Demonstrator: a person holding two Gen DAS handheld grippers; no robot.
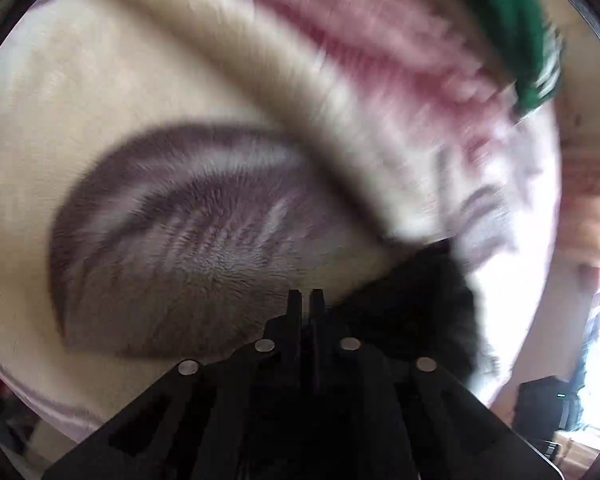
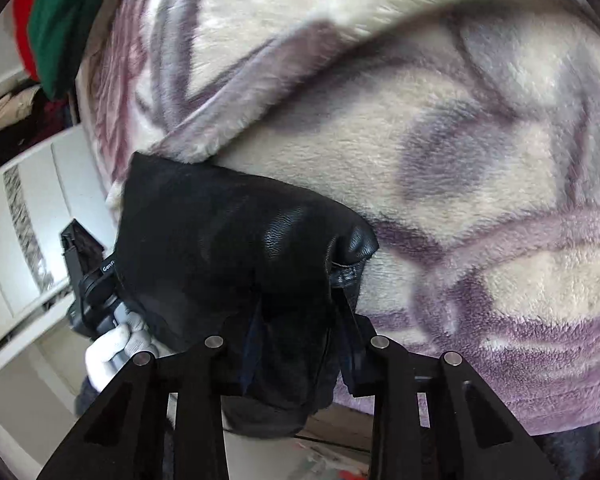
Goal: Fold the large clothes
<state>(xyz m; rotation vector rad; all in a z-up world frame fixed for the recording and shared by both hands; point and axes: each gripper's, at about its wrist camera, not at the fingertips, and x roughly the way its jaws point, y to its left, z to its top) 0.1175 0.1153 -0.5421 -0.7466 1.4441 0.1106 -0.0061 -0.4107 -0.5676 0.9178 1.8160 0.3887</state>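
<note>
A black leather-like garment (image 2: 236, 240) lies bunched over my right gripper (image 2: 300, 316) and hides its fingertips. The jaws stand partly apart with the cloth gathered between them, and they seem to grip it. In the left wrist view the same black garment (image 1: 420, 300) sits just right of my left gripper (image 1: 305, 300). Its two fingers are pressed together with nothing visible between them, pointing down at the blanket. The left gripper (image 2: 80, 272) also shows at the garment's left edge, held by a white-gloved hand (image 2: 116, 344).
A plush cream blanket with purple patterns (image 2: 460, 140) covers the surface under both grippers, and a raised fold of blanket (image 1: 228, 60) crosses it. A green and red cloth (image 2: 56, 20) lies at the far corner. White cabinet doors (image 2: 24, 220) stand to the left.
</note>
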